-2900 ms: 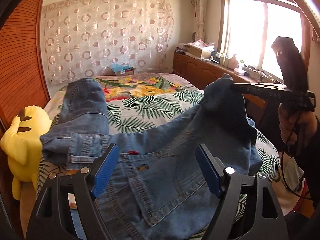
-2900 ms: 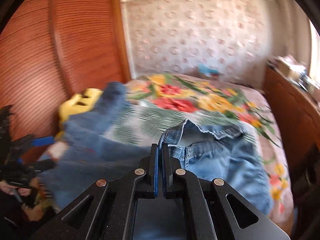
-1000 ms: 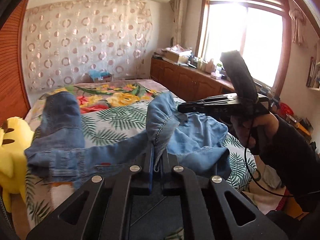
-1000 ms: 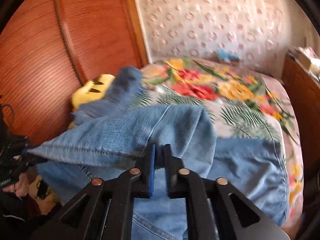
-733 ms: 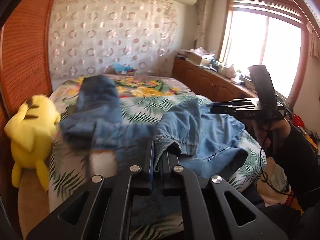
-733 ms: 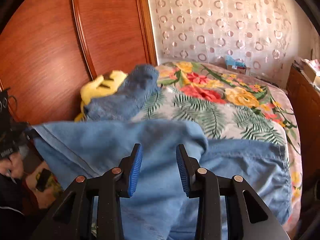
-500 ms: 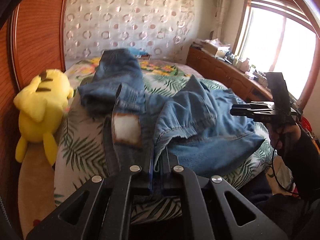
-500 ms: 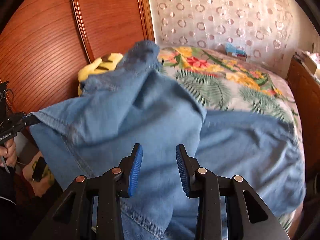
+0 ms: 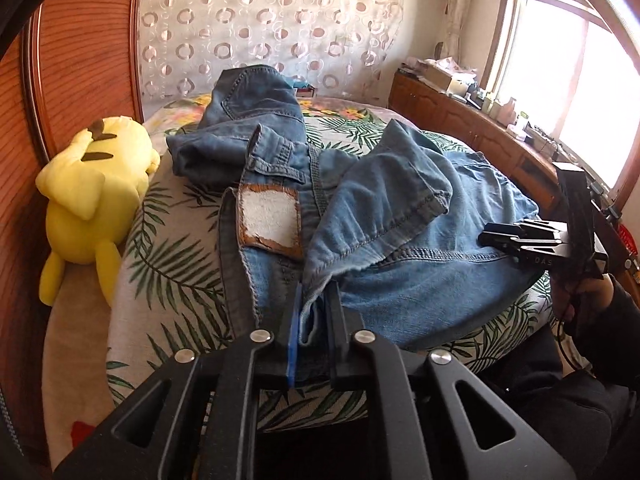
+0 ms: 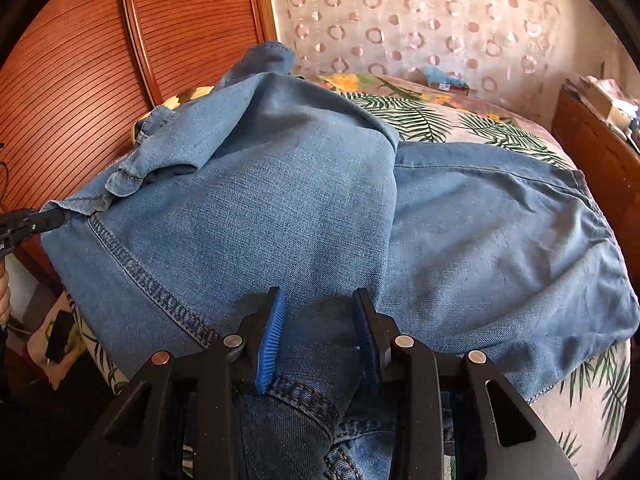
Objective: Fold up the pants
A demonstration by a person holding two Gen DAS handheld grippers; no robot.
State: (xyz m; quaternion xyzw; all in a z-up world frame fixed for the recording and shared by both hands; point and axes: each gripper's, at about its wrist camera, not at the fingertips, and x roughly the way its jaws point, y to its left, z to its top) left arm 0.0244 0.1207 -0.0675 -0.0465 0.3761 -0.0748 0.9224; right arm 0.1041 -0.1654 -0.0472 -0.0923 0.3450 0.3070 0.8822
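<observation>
Blue denim pants [image 9: 400, 216] lie crumpled across the bed, with the waistband and a white patch label [image 9: 269, 220] turned up. My left gripper [image 9: 314, 308] is shut on a hem of the pants near the bed's front edge. My right gripper [image 10: 318, 316] is open, its jaws apart over the denim [image 10: 260, 184], holding nothing. The right gripper also shows in the left wrist view [image 9: 520, 238] at the pants' right side. The left gripper shows in the right wrist view [image 10: 30, 224] pinching the cloth's left corner.
A yellow plush toy [image 9: 92, 188] lies on the bed's left side against the wooden headboard [image 10: 80, 60]. The bed [image 9: 168, 248] has a leaf and flower cover. A wooden cabinet [image 9: 460, 120] with clutter runs under the window at the right.
My right gripper opened and let go of the pants, which dropped onto the bed. My left gripper stayed shut on the hem and pulled it toward the bed's front left.
</observation>
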